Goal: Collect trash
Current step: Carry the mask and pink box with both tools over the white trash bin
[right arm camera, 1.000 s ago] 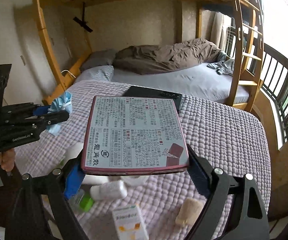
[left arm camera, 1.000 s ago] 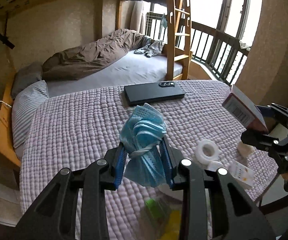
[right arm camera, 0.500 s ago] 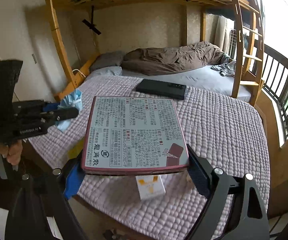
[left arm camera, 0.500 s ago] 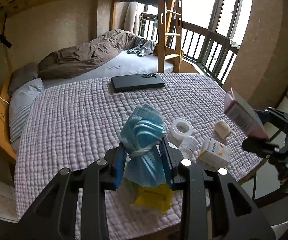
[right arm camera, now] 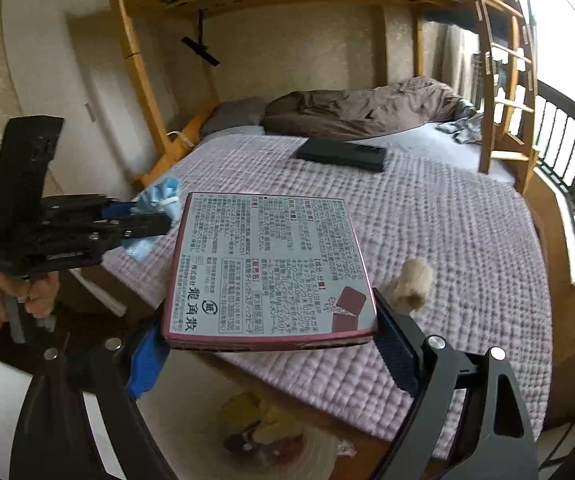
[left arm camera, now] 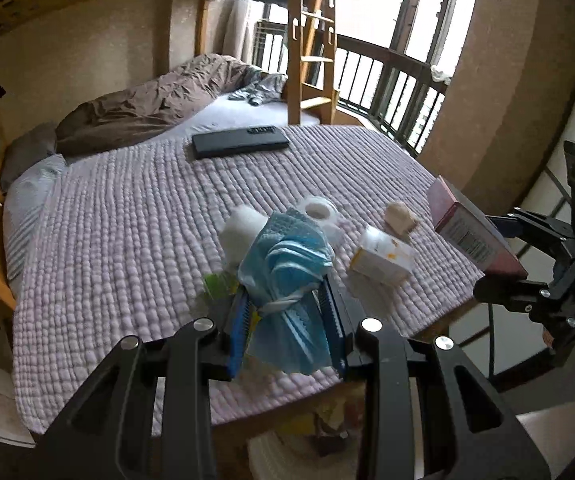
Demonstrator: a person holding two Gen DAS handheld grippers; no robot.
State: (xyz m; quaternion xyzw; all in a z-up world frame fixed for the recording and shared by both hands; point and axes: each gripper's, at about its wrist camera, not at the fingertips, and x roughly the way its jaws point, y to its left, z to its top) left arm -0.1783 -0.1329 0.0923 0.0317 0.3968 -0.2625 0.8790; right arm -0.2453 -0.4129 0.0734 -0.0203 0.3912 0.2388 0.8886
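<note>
Left wrist view: the left claw (left arm camera: 287, 316) is clenched on a crumpled blue face mask (left arm camera: 287, 276), its blue pads pressing the bundle from both sides, the mask bulging above and below the fingers. The claw hangs over the near edge of a tabletop covered with a lilac quilted cloth (left arm camera: 127, 240). On the cloth lie a white foam piece (left arm camera: 241, 228) just behind the mask, a roll of white tape (left arm camera: 317, 210), a small white and orange box (left arm camera: 381, 258), a beige crumpled wad (left arm camera: 399, 216) and, far back, a black phone (left arm camera: 239, 142). A green wrapper (left arm camera: 217, 284) peeks out left of the mask. At the right edge the right claw (left arm camera: 507, 256) holds a flat pink-edged box (left arm camera: 471, 232) beside the tabletop's corner. Below the tabletop's edge something yellow shows, blurred. Behind stands a bunk bed with a brown duvet (left arm camera: 147, 104).

Right wrist view: the right claw (right arm camera: 271, 344) grasps the flat box (right arm camera: 267, 268) across its width, printed back face up, jaws spread wide around it. The box hangs over the tabletop's near edge. The beige wad (right arm camera: 411, 284) lies on the cloth just right of it, the phone (right arm camera: 341, 155) far behind. At left, a hand (right arm camera: 7, 304) holds the left claw (right arm camera: 155, 220) with the mask (right arm camera: 155, 204) in it. Below on the floor sits a trash bin (right arm camera: 271, 436) with yellowish contents, blurred.
</note>
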